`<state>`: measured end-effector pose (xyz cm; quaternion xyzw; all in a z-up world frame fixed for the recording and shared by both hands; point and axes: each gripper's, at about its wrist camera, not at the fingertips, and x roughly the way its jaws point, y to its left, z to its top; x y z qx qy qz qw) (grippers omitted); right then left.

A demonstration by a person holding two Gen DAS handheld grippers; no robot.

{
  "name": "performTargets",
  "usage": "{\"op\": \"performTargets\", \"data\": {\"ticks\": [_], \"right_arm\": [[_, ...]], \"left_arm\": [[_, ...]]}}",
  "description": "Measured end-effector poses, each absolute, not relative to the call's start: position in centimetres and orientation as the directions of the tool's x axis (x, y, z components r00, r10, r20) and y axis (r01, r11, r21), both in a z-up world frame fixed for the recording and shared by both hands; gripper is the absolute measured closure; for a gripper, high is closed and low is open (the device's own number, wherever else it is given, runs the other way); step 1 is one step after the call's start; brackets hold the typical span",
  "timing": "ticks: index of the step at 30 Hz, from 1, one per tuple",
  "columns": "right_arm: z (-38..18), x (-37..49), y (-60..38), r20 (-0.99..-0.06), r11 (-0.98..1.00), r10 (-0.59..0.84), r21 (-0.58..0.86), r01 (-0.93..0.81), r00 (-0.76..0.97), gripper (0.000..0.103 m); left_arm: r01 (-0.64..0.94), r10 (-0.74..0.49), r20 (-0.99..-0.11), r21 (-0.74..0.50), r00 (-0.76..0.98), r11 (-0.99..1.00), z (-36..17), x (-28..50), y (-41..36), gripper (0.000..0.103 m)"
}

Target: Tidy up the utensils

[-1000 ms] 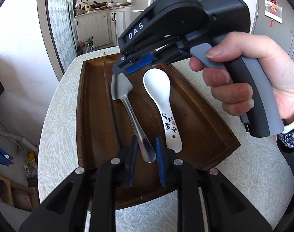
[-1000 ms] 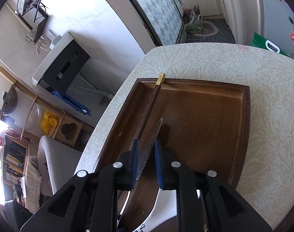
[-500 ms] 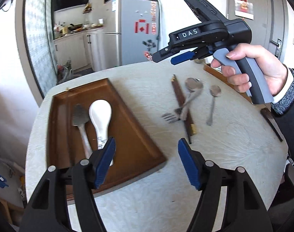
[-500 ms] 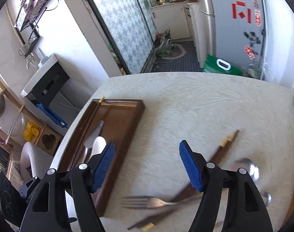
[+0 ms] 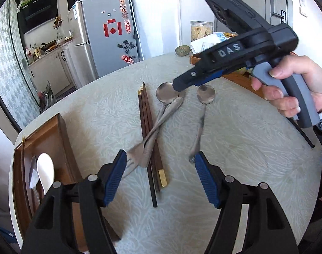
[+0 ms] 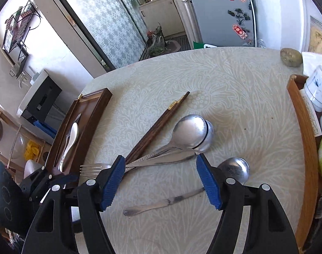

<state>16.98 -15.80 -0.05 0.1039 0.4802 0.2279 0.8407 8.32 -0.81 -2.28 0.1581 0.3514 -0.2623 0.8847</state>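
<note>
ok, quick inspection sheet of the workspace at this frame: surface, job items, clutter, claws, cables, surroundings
Surface: round table with pale leaf-patterned cloth.
Job's things: dark brown wooden tray at the table edge holds a white ceramic spoon and a metal utensil beside it; loose on the cloth are dark wooden chopsticks, a steel fork, two stacked large steel spoons and a small steel spoon.
Clutter: light wooden tray with white cups, a greenish stone.
Grippers: left claw open, empty; right claw open, empty, above the pile.
Cables: nothing seen.
Surroundings: grey fridge, kitchen counter.
</note>
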Motion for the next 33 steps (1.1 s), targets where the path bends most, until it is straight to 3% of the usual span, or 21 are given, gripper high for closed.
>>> {"op": "performTargets", "data": {"ticks": [5, 13, 22, 33], "right_arm": [[-1.2, 16.9, -16.3, -0.753, 0.859, 0.511, 0.428, -0.281, 0.415, 0.032], [-2.2, 17.5, -16.1, -0.749, 0.846, 0.532, 0.448, -0.289, 0.395, 0.032], [-2.5, 17.9, -15.7, -0.75, 0.844, 0.534, 0.454, -0.284, 0.389, 0.032], [-3.5, 18.2, -15.2, -0.764, 0.852, 0.522, 0.458, -0.252, 0.379, 0.032]], "left_arm": [[0.569, -0.338, -0.758, 0.053, 0.558, 0.821, -2.7, 11.3, 0.0, 0.033], [0.475, -0.283, -0.763, 0.036, 0.582, 0.879, -2.6, 12.4, 4.5, 0.033], [0.534, -0.327, -0.797, -0.007, 0.508, 0.845, -4.0, 12.0, 3.8, 0.039], [0.548, -0.354, -0.786, -0.022, 0.508, 0.836, -4.6, 11.7, 3.4, 0.068]]}}
